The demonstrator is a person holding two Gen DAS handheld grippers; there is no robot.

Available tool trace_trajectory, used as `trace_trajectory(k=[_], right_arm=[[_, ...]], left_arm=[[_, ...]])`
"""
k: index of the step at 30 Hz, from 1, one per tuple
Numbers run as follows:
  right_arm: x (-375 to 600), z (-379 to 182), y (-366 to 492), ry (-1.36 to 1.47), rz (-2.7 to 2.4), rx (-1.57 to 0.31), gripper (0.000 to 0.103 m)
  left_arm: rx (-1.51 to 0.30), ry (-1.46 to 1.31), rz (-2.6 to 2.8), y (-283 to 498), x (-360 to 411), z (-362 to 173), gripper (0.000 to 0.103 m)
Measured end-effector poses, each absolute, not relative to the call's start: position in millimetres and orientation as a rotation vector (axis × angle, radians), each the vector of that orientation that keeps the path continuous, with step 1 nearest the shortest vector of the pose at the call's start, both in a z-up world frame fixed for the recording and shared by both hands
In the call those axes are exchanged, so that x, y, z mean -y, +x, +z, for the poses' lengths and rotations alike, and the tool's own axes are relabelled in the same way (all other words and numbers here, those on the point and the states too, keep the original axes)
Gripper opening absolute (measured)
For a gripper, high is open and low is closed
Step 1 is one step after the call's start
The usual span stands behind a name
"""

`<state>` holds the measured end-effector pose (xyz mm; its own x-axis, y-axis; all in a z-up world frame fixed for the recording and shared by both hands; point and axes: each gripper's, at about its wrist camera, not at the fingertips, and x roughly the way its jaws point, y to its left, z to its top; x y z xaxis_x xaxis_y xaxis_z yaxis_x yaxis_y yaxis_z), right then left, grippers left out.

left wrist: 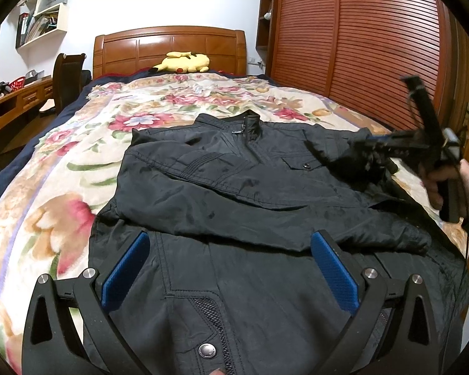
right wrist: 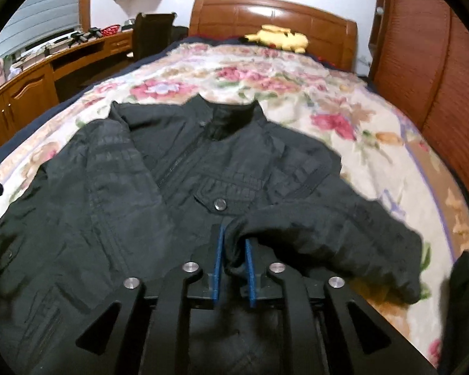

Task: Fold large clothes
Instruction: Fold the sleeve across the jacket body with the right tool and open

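Note:
A black jacket [left wrist: 234, 187] lies front up on the floral blanket [left wrist: 62, 172], collar toward the headboard. One sleeve [left wrist: 265, 218] is folded across its chest. My left gripper [left wrist: 229, 237] hovers open over the jacket's lower front, nothing between its blue pads [left wrist: 126, 268]. In the right wrist view the other sleeve [right wrist: 328, 228] bends in over the jacket [right wrist: 140, 203], and its cuff [right wrist: 234, 253] sits between the slightly parted pads of my right gripper [right wrist: 233, 237]. The left wrist view shows the right gripper [left wrist: 369, 153] at that sleeve's end, held by a hand [left wrist: 444, 184].
A yellow plush toy [left wrist: 183, 62] lies by the wooden headboard [left wrist: 168, 43]. A louvred wardrobe [left wrist: 359, 47] runs along the bed's right side. A desk [left wrist: 12, 100] and a dark chair [left wrist: 67, 75] stand to the left. Bare blanket surrounds the jacket.

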<state>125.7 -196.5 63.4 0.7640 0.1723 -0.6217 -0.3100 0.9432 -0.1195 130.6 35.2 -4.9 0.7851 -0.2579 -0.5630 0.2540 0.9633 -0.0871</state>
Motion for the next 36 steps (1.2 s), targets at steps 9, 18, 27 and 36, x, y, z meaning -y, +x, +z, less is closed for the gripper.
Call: trace_trajectory(k=[9,18,27,36], right_arm=[[234,119,117,-0.185,0.146,-0.509,0.063],[278,89,152,-0.120,-0.025,-0.616,0.064],[315,44,204,-0.044,-0.151,-0.777,0.072],[333,15,224,0.079,-0.158,-0.878,0.084]], left_arm=[[-0.611,-0.004,-0.275,130,-34,-6,0.103],[-0.609,-0.005,-0.275,130,-34,-6,0.103],[-0.612,-0.003,-0.276,130,-34,-6,0.103],[-0.619,-0.001,-0.276,132,-34,-8,0.103]])
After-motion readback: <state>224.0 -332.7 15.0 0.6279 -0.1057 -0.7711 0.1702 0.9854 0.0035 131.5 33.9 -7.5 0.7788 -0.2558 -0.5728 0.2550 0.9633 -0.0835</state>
